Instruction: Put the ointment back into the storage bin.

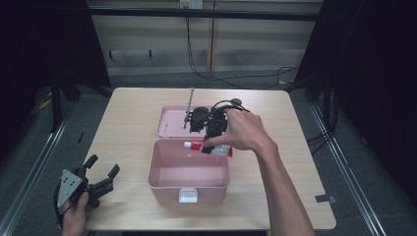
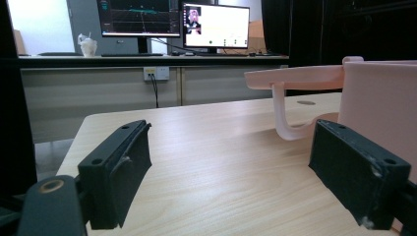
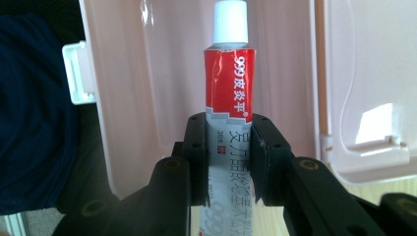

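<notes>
- The wooden table fills the middle of the high view, pale and bare around its edges.
- A pink box sits at the centre of the frame in the high view, open, with a white latch on its near wall. Its lid lies flat behind it, towards the top of the frame. In the left gripper view the box wall rises at the right edge, with the lid jutting out at upper right.
- The right gripper hangs over the back rim of the box, just right of centre in the high view, with the person's hand wrapped round it. Its jaws are clenched on the tube.
- The left gripper rests at the lower left of the high view, near the table's front corner and well apart from the box. Its jaws stand released, with bare table between them in the left gripper view.
- The tube, red and white with a white cap, runs up the middle of the right gripper view, with the box interior behind it. In the high view it lies crosswise above the back rim of the box.
</notes>
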